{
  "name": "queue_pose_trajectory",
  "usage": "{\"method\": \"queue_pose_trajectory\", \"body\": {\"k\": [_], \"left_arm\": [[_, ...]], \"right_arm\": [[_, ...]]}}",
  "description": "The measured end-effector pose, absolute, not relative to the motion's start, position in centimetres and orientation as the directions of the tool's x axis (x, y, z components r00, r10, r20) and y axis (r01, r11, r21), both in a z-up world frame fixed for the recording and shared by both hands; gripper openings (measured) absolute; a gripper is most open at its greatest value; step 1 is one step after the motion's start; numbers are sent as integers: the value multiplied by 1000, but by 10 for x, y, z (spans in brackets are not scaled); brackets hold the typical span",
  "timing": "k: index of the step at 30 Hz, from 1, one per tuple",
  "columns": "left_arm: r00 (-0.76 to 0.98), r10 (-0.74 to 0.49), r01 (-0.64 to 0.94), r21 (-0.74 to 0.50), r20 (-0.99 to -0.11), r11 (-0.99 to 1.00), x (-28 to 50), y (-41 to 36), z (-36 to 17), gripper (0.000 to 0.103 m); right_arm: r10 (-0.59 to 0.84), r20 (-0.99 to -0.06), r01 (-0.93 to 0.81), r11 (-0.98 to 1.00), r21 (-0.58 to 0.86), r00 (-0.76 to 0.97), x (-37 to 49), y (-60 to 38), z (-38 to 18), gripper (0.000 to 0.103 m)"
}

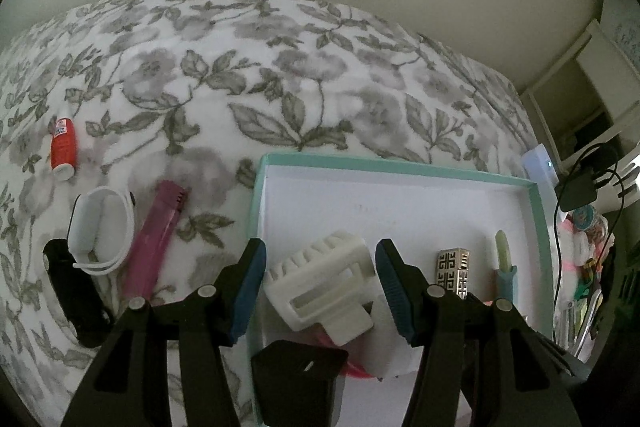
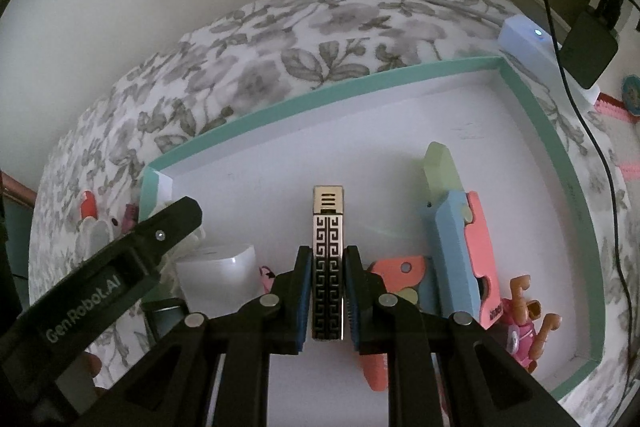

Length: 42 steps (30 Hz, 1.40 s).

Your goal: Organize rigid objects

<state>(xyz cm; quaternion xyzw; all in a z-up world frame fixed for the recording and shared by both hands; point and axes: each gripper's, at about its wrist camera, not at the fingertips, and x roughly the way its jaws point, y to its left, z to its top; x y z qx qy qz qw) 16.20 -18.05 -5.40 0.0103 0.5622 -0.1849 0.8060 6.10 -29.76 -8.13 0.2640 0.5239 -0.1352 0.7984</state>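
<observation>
the teal-rimmed tray (image 1: pixel 538 223) sat on a floral bedspread (image 1: pixel 240 67), and everything else is placed from it. inside the tray, the left gripper (image 1: pixel 320 291) held its blue pads against both sides of a white claw hair clip (image 1: pixel 320 287), pinching it at a medium spread. the right gripper (image 2: pixel 328 291) was pressed nearly together on a gold and black patterned lighter (image 2: pixel 328 259), gripping its lower half, the gold cap pointing toward the tray's far wall. also in the tray, right of the lighter, lay a blue and green toy knife (image 2: pixel 444 227) with a coral piece (image 2: pixel 482 259) touching it, and a pink figure (image 2: pixel 524 323) at the near right corner. a black block (image 1: pixel 298 383) sat at the tray's near left edge. outside the tray, to its left on the bedspread, lay a pink lighter (image 1: pixel 154 239), a white band (image 1: pixel 100 227), a black case (image 1: pixel 72 291) and, farther off, a red bottle (image 1: pixel 64 145).
</observation>
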Motion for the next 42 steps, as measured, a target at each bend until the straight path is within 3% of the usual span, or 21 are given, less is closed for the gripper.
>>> {"method": "queue_pose_trajectory", "body": {"k": [20, 28, 34, 36, 39, 42], "left_arm": [[341, -259, 309, -153, -903, 939, 162, -167, -12, 67], [440, -161, 284, -33, -884, 958, 163, -151, 14, 67], [480, -119, 243, 2, -869, 970, 165, -136, 28, 69], [496, -96, 223, 20, -863, 975, 166, -131, 31, 84], [513, -86, 207, 26, -854, 978, 167, -126, 35, 86], [528, -72, 186, 32, -846, 982, 167, -121, 37, 88]], "right_arm": [[15, -887, 468, 845, 258, 461, 60, -298, -40, 17], [-31, -857, 451, 860, 240, 515, 56, -296, -3, 18], [-67, -861, 472, 856, 210, 504, 54, -298, 1, 41], [-69, -868, 480, 853, 204, 492, 55, -299, -1, 46], [-65, -871, 482, 852, 206, 488, 54, -300, -3, 62], [-65, -870, 489, 846, 211, 488, 53, -301, -3, 66]]}}
